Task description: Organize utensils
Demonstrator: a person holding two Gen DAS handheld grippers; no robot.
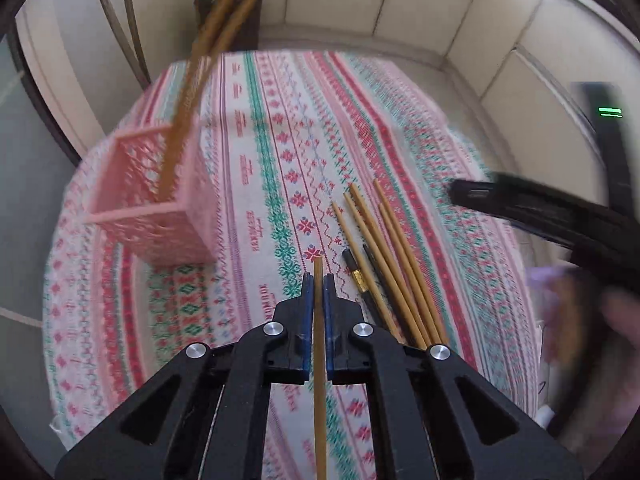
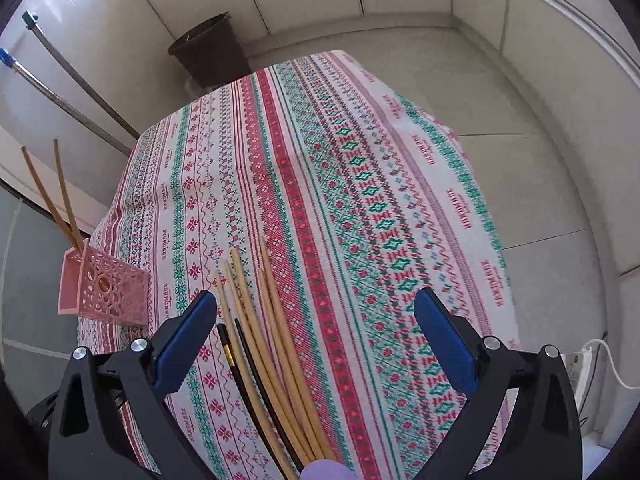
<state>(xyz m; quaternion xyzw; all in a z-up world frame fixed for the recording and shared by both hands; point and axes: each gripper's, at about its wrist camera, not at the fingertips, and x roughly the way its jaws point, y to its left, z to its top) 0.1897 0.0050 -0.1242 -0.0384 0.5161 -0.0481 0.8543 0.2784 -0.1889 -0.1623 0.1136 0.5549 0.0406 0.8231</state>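
Left wrist view: one bamboo chopstick is clamped lengthwise in the left gripper; the pink basket is seen ahead-left. The right gripper is held wide, empty, over loose chopsticks.

Soft daylight, fisheye-bent edges, motion blur at left view's sides
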